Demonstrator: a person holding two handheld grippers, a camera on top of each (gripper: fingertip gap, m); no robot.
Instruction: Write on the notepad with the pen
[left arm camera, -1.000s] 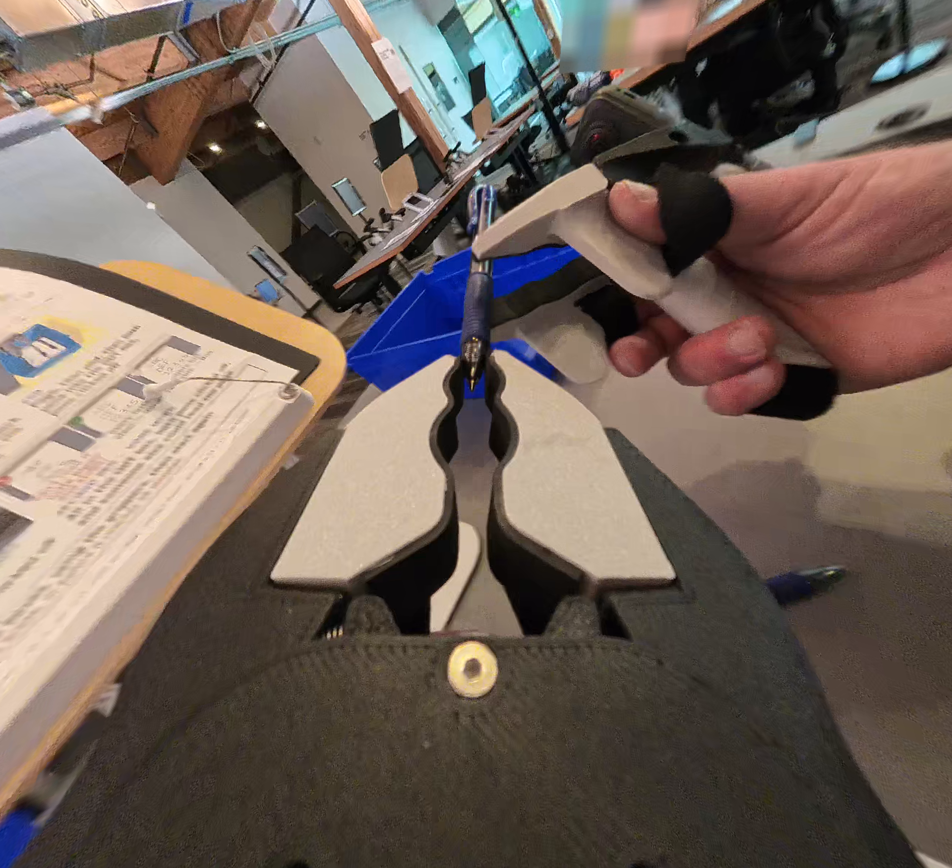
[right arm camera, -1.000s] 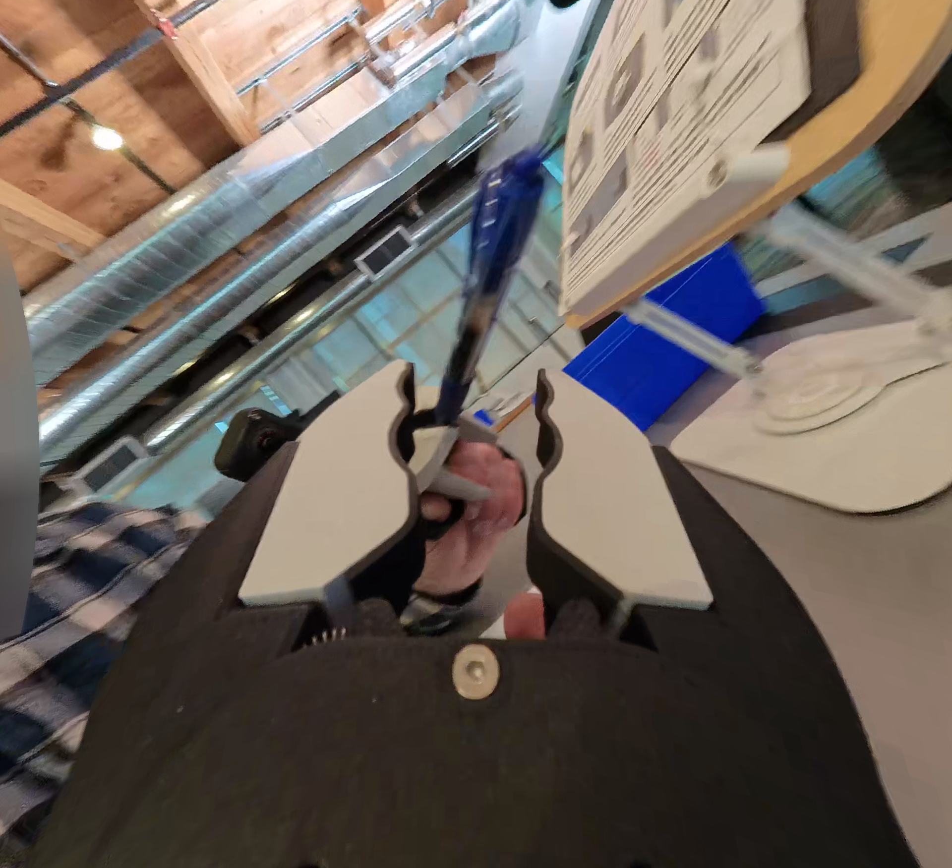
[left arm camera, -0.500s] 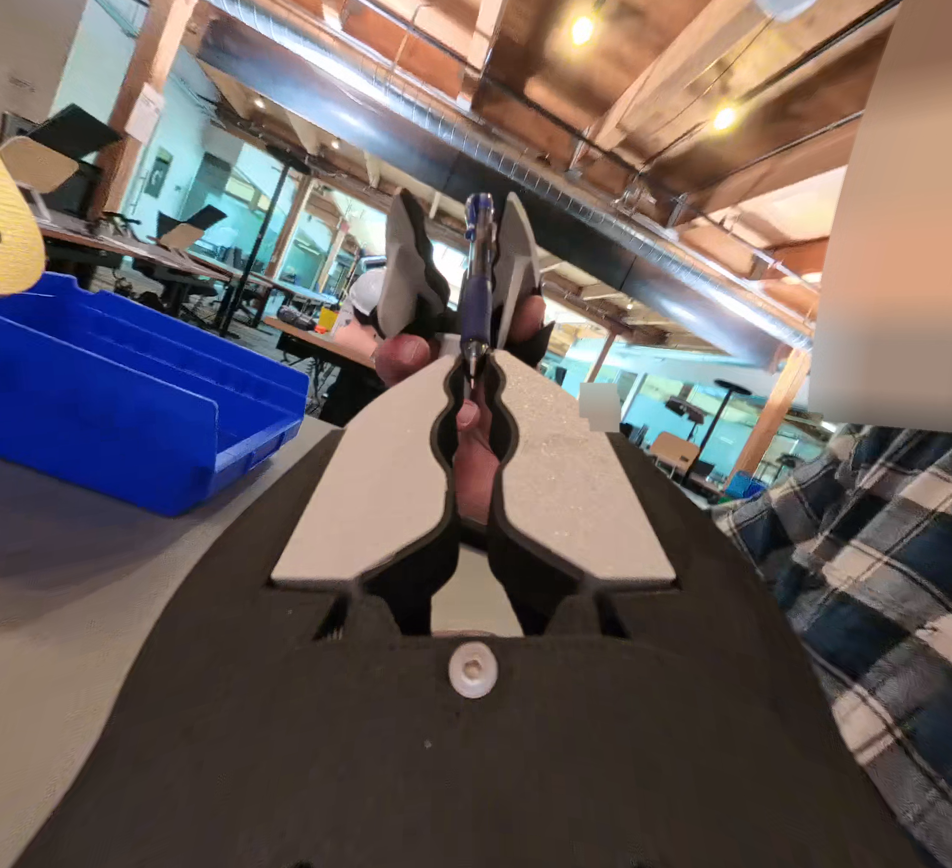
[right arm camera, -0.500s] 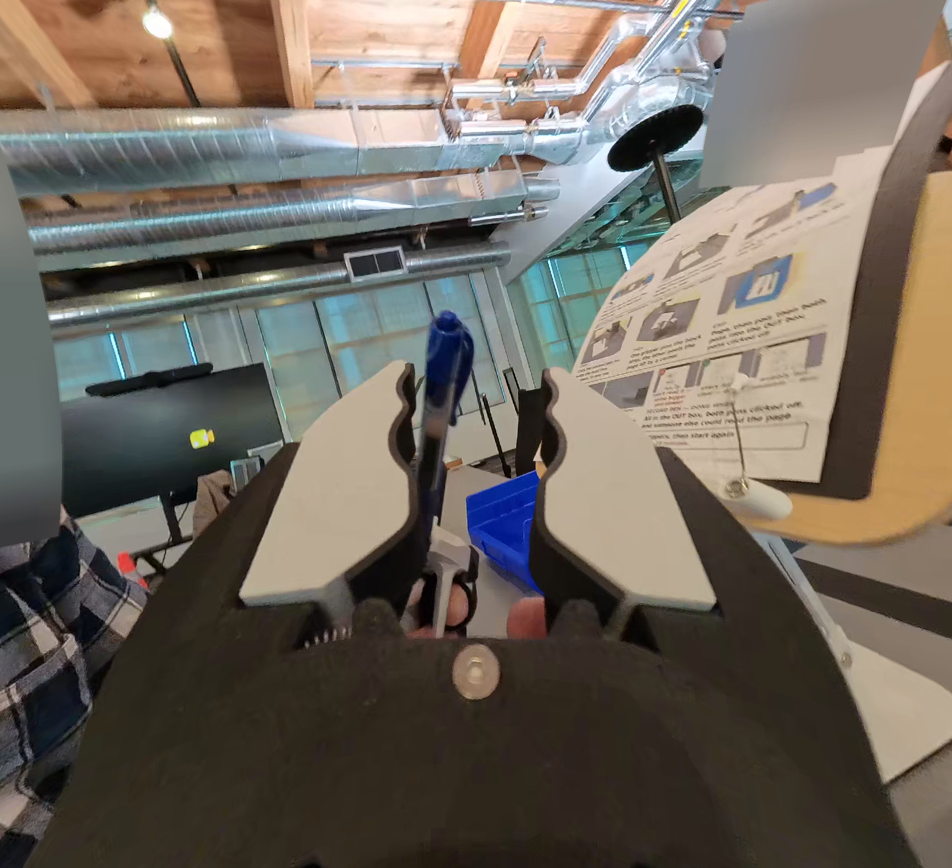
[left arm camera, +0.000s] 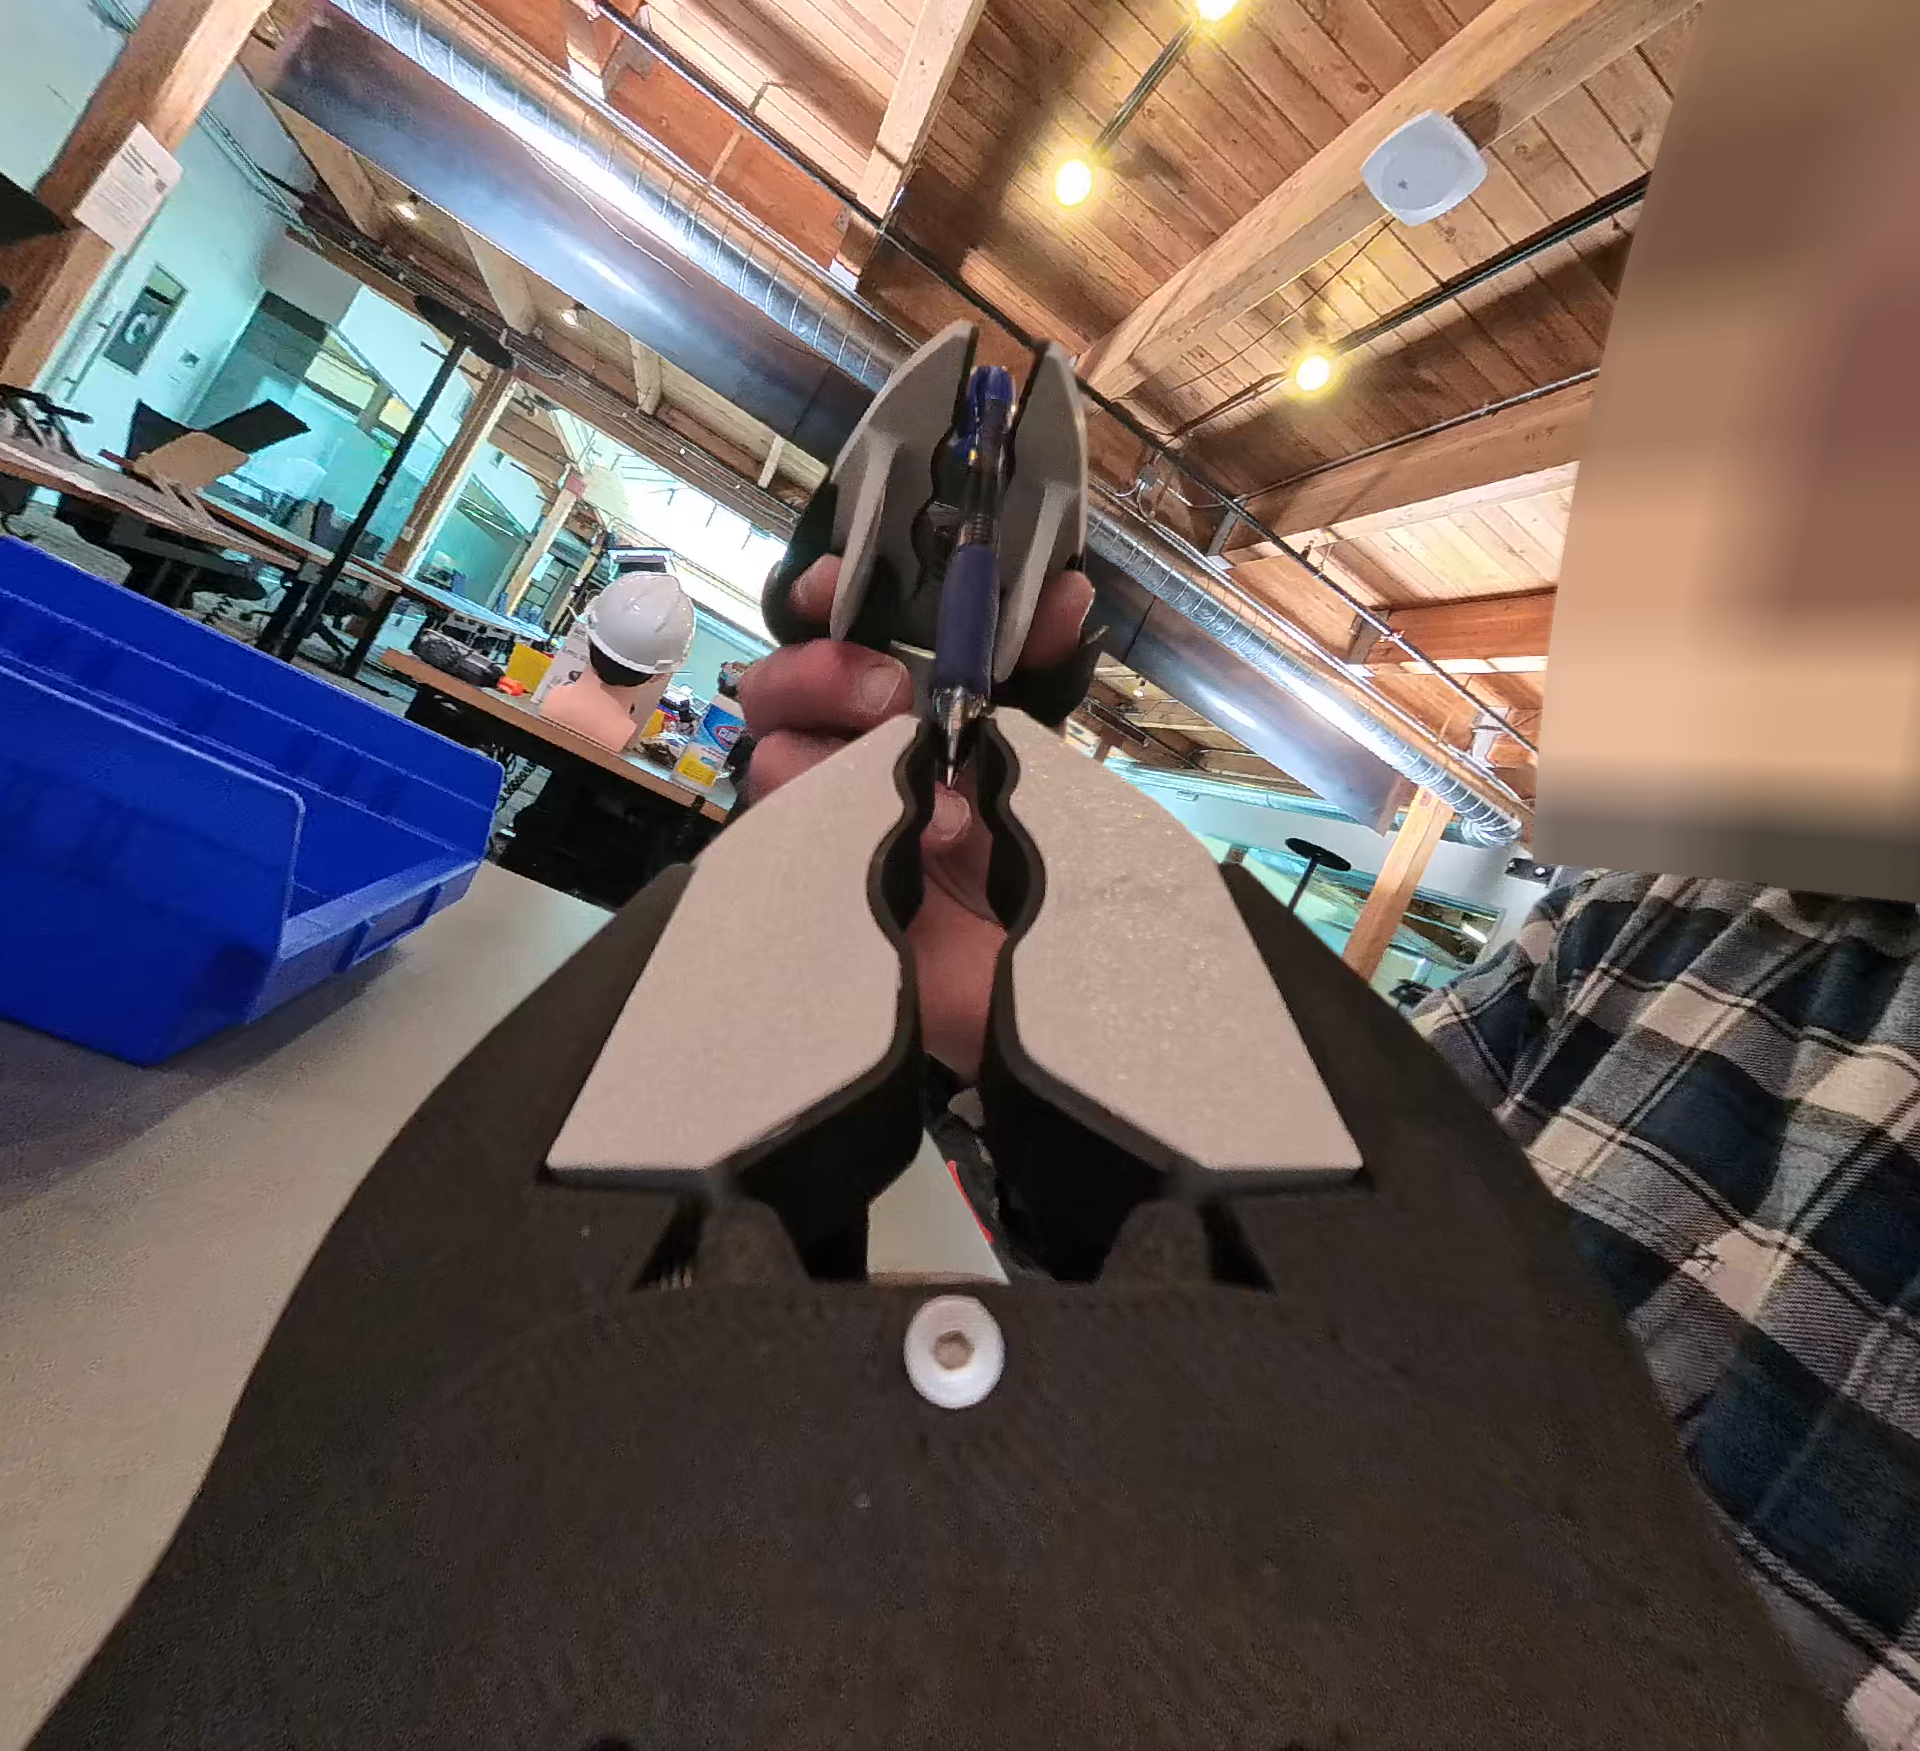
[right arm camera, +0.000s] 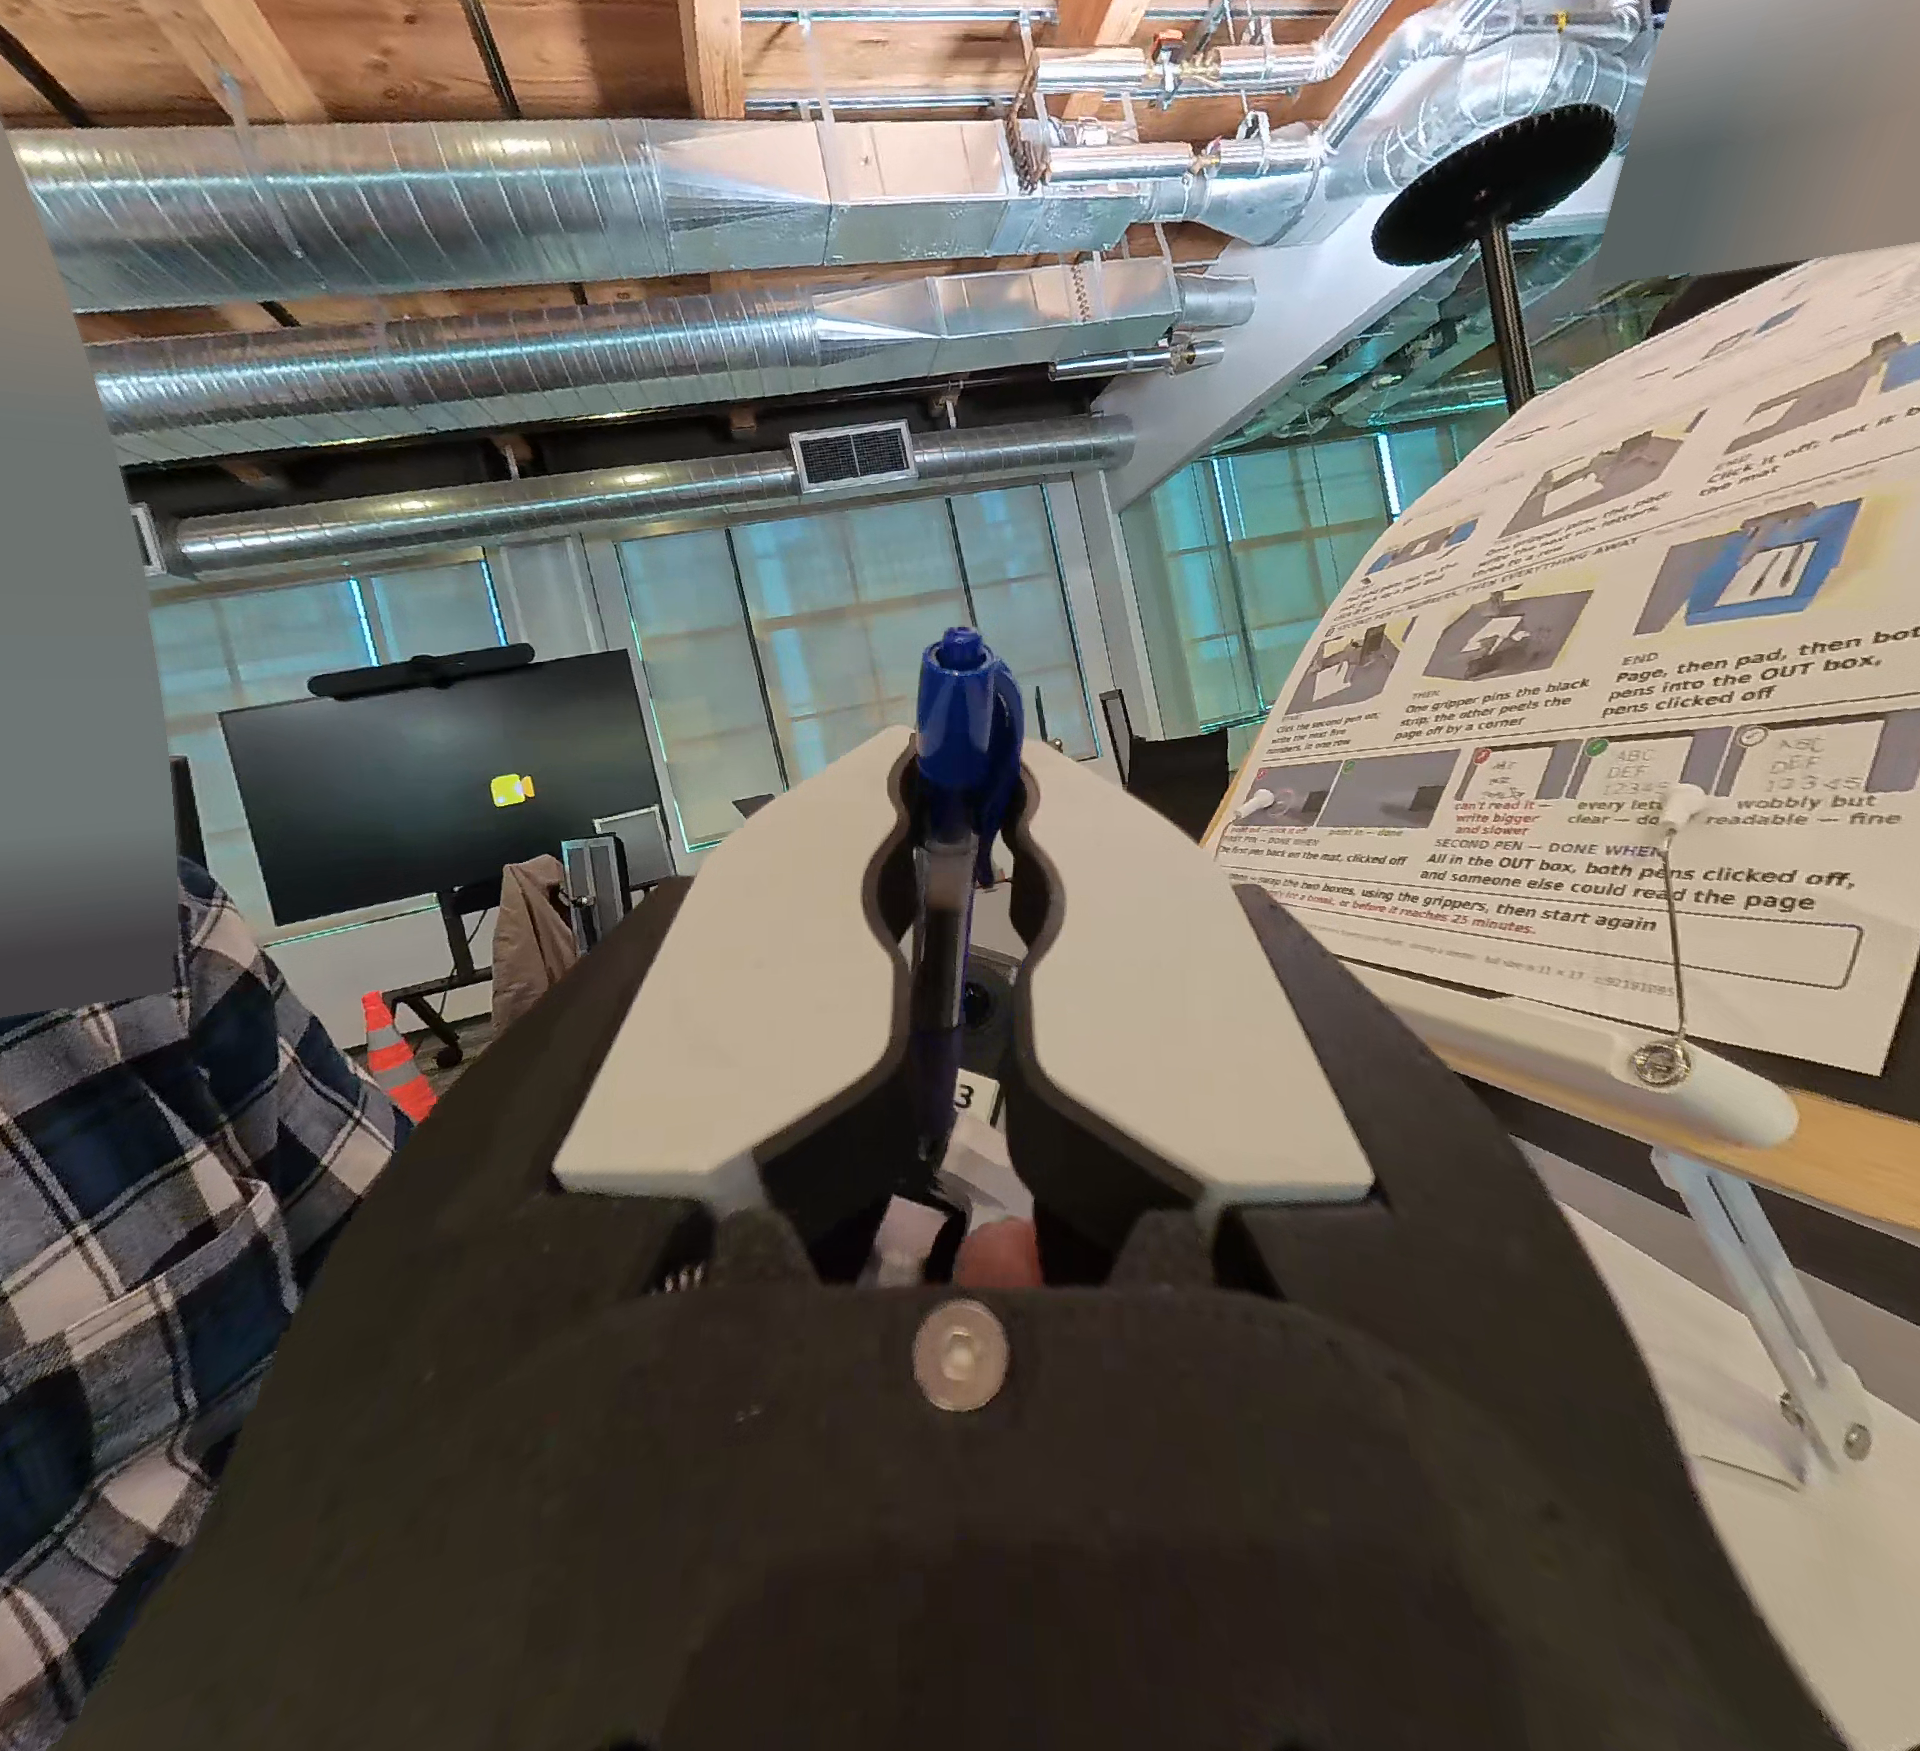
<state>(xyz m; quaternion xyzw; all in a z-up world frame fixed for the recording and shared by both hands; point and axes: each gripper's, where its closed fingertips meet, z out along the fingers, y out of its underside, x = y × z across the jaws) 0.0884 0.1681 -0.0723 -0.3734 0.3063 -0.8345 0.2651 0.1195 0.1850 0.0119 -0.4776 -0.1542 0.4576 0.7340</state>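
Pen (right arm camera: 961,766), blue, thin, light, stiff, likely slippery: being held up in the air, away from the worktop (left arm camera: 208,1234). Left gripper (left arm camera: 951,745) pinching its tip; right gripper (right arm camera: 961,787) squeezing its upper end. Holding best around the rubber middle.

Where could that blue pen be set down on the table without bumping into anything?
The grey tabletop lies bare in front of the blue bin, left of the left gripper. On the other side it is crowded: the stand's white base and the tilted instruction board fill that part. Both grippers are closed on the pen.
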